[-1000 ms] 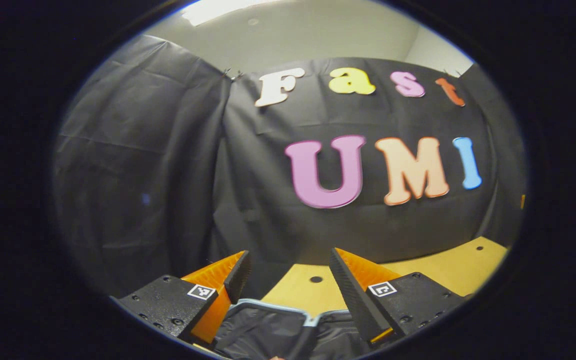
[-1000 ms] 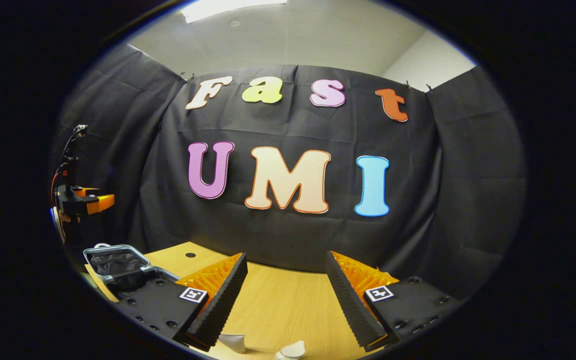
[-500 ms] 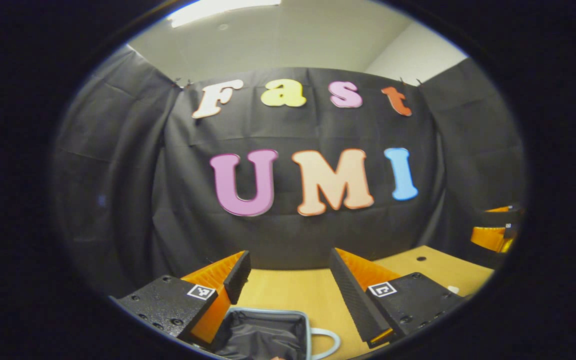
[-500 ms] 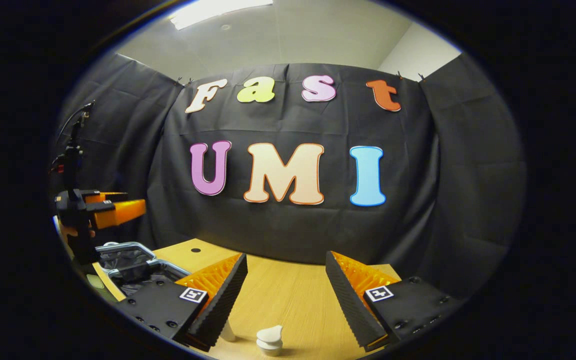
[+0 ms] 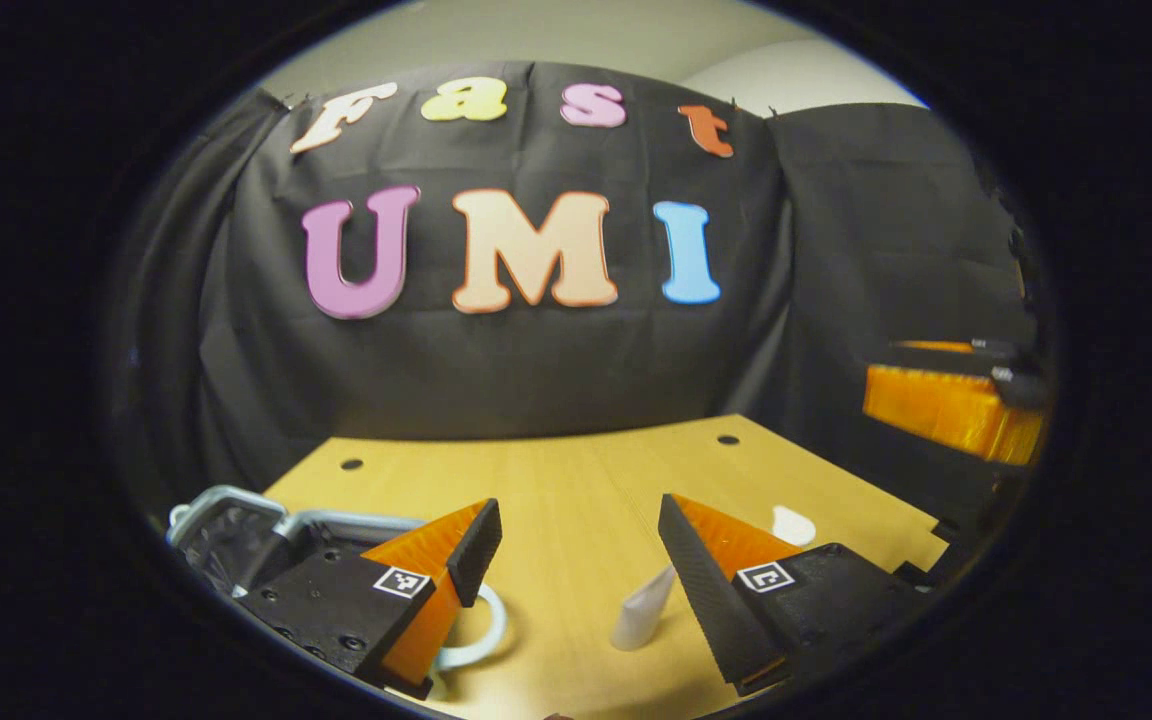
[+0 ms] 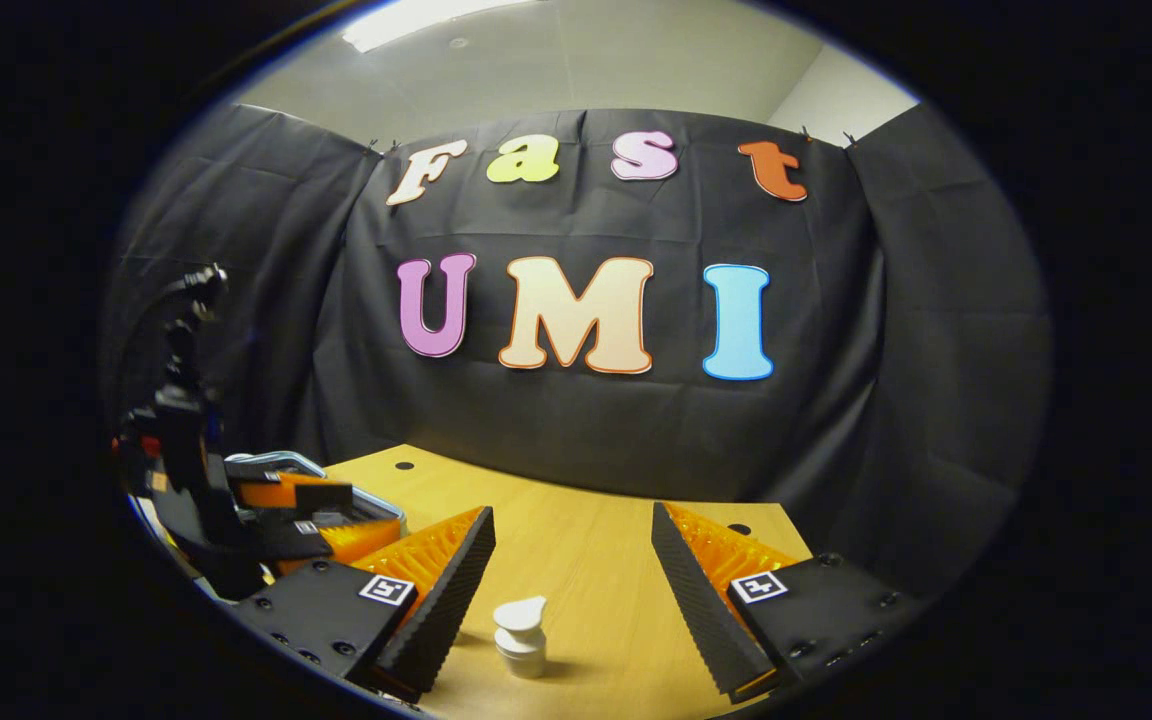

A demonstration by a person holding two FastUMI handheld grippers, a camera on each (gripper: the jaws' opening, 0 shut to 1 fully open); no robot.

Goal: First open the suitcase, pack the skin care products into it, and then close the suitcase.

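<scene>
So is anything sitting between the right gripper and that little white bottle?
Nothing visible. In the right gripper view the bottle stands on bare table just ahead of the open right gripper, between its fingers' lines. The suitcase lies off to the side.

Bare surface (image 6: 576, 560) ahead of right hand-held gripper (image 6: 573, 570); pump bottle (image 6: 520, 636) between its fingers; suitcase (image 6: 281, 465) blocks left.

1. You face black cloth walls (image 6: 586, 440) hung in creased panels around the booth.
2. Your wooden table (image 6: 576, 560) is light, with round holes near its far edge.
3. Above you, a pale ceiling (image 6: 616, 60) carries a bright light panel (image 6: 426, 10).
</scene>
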